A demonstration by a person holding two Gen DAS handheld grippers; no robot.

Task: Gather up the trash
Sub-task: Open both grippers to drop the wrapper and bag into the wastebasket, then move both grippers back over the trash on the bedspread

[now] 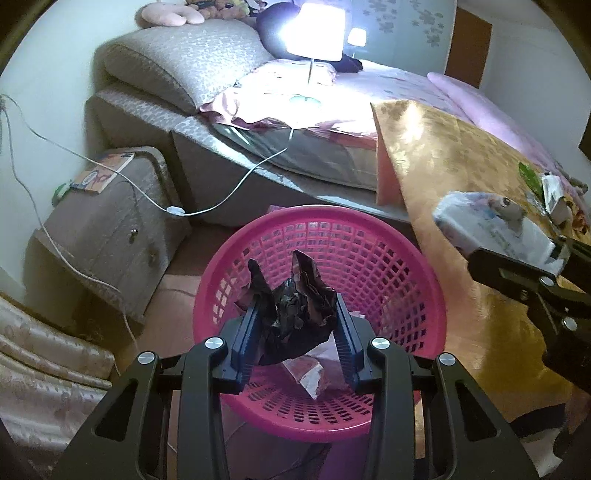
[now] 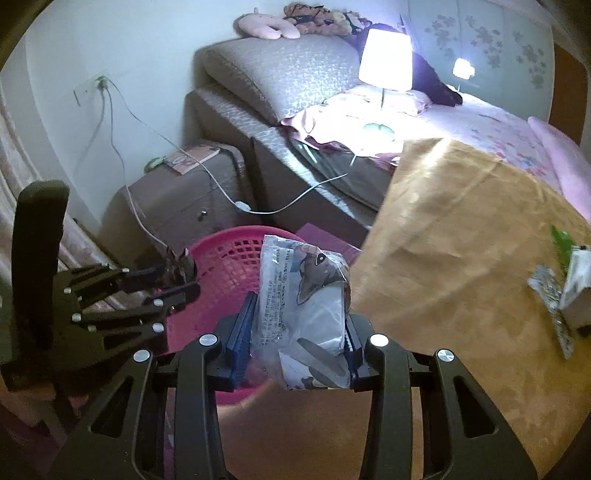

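A pink plastic basket [image 1: 406, 280] stands on the floor beside the bed, with a torn wrapper [image 1: 314, 376] lying inside it. My left gripper [image 1: 295, 314] hangs over the basket, shut on a crumpled dark wrapper [image 1: 291, 306]. My right gripper [image 2: 299, 325] is shut on a white printed plastic packet [image 2: 299, 295] with a cartoon animal on it, at the basket's right edge [image 2: 229, 247] beside the table. In the left wrist view the same packet [image 1: 480, 218] and the right gripper [image 1: 524, 266] come in from the right. More trash [image 2: 565, 288] lies on the table's far right.
A table under a golden cloth [image 1: 454, 155] stands right of the basket. Behind are a bed [image 1: 399, 88] with a lit lamp [image 1: 317, 33], a nightstand [image 1: 110, 221] carrying a book, and a white cable [image 1: 221, 199] hanging across. Patterned fabric [image 1: 40, 362] is at the lower left.
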